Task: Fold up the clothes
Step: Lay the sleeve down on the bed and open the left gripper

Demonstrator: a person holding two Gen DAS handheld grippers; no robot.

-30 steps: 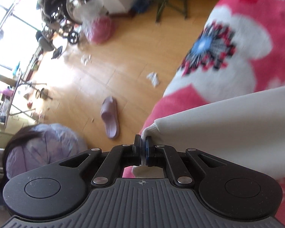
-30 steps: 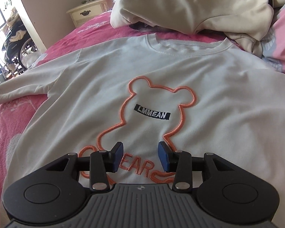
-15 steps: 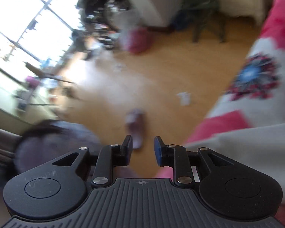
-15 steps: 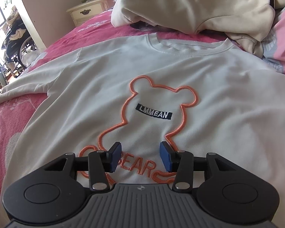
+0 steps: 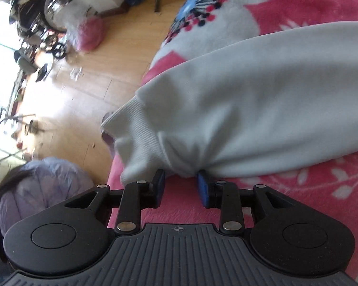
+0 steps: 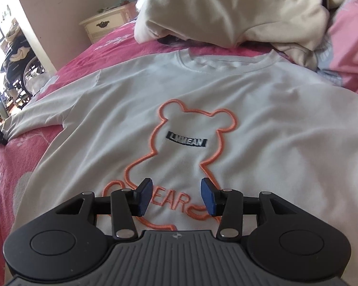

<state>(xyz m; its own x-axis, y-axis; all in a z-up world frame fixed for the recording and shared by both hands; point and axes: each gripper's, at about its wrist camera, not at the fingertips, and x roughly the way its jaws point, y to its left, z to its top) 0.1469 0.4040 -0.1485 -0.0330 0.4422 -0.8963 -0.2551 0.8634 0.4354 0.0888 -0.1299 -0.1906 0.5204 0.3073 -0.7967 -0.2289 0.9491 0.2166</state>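
A pink flowered blanket (image 5: 310, 2) covers the bed, with a wooden floor (image 5: 88, 81) at the left of the left view and a cream nightstand (image 6: 107, 23) at the upper left of the right view. The white sweatshirt (image 6: 250, 109) lies flat, front up, across the middle of the right view, its sleeve (image 5: 238, 100) stretching to the bed edge. Both claws tilt steeply down — the left gripper (image 5: 181, 186) is opening, released, its tips just at the bunched cuff, while the right gripper (image 6: 176, 195) hovers parted and empty over the orange bear outline.

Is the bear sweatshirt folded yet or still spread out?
Spread. The sweatshirt lies flat, front up, whole bear outline showing, and its sleeve stretches out across the blanket.
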